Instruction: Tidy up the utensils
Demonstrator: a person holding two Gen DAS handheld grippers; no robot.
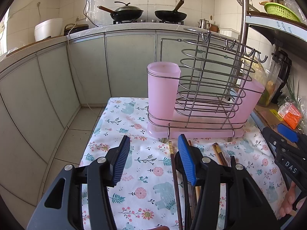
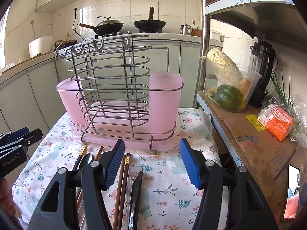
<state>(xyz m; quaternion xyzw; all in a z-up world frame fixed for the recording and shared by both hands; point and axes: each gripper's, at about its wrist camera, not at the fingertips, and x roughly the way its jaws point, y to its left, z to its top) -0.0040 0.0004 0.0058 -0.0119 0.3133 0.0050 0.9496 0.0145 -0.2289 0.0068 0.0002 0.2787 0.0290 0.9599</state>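
Both your claws are spread wide with nothing between the blue pads: the left gripper (image 1: 153,153) hangs over the floral tablecloth (image 1: 122,118), and the right gripper (image 2: 151,157) hovers above the same cloth.

The stuff you're sorting lies right under you. In the right wrist view the chopsticks (image 2: 122,180) run along the cloth from about 6 o'clock up toward 12, beside the right gripper's left finger, with a dark-handled utensil (image 2: 136,189) just beside them and a spoon (image 2: 86,161) at around 9 o'clock of that finger. From the left wrist view the same chopsticks sit under and at 3 o'clock of your left claw.

Straight ahead at 12 o'clock is the wire utensil rack (image 2: 115,95) on its pink tray, with a pink cup (image 2: 165,103) at one end and another pink cup (image 2: 69,99) at the other. Both cups look empty.

At 3 o'clock of the right claw there's a shelf with a cardboard box (image 2: 255,143), a clear tub of vegetables (image 2: 230,88), a blender (image 2: 262,71) and an orange packet (image 2: 276,124).

Further back: grey cabinets (image 1: 76,72), a counter, two woks (image 1: 126,12) on the stove, a kettle (image 2: 185,29), white tiled wall.
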